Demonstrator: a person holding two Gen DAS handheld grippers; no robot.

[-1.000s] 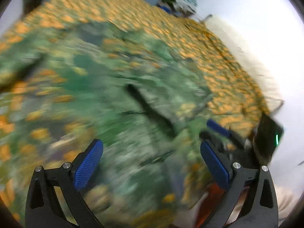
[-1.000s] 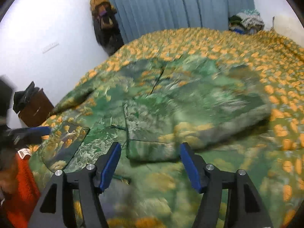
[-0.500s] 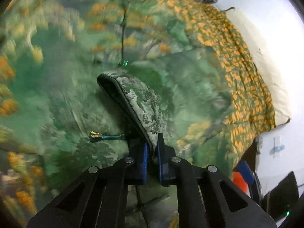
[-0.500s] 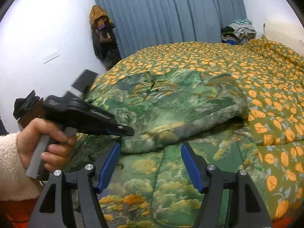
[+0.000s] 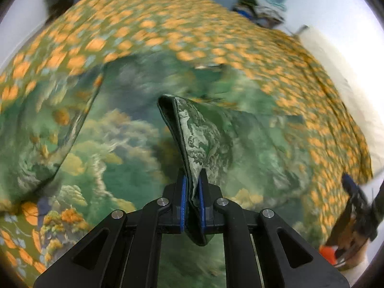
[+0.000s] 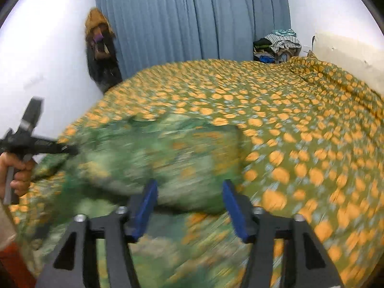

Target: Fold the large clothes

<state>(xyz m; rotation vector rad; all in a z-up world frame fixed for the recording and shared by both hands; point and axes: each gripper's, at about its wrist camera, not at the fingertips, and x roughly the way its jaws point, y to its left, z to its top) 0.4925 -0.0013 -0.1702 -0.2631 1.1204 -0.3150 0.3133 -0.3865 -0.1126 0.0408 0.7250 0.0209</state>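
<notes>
On the bed [image 6: 300, 110], green landscape-print garment [image 5: 206, 139] bunched, edge lifted.

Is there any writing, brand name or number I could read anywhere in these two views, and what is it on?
None: no word, label, number or sign can be read in either view.
Green patterned garment: woven scenery only, no lettering.
Orange-flowered bedspread: pattern only.
Blue curtain and white walls: bare.
Clothes pile in the corner: too small and blurred to show any tag.
Left claw and right claw: no markings visible.
</notes>
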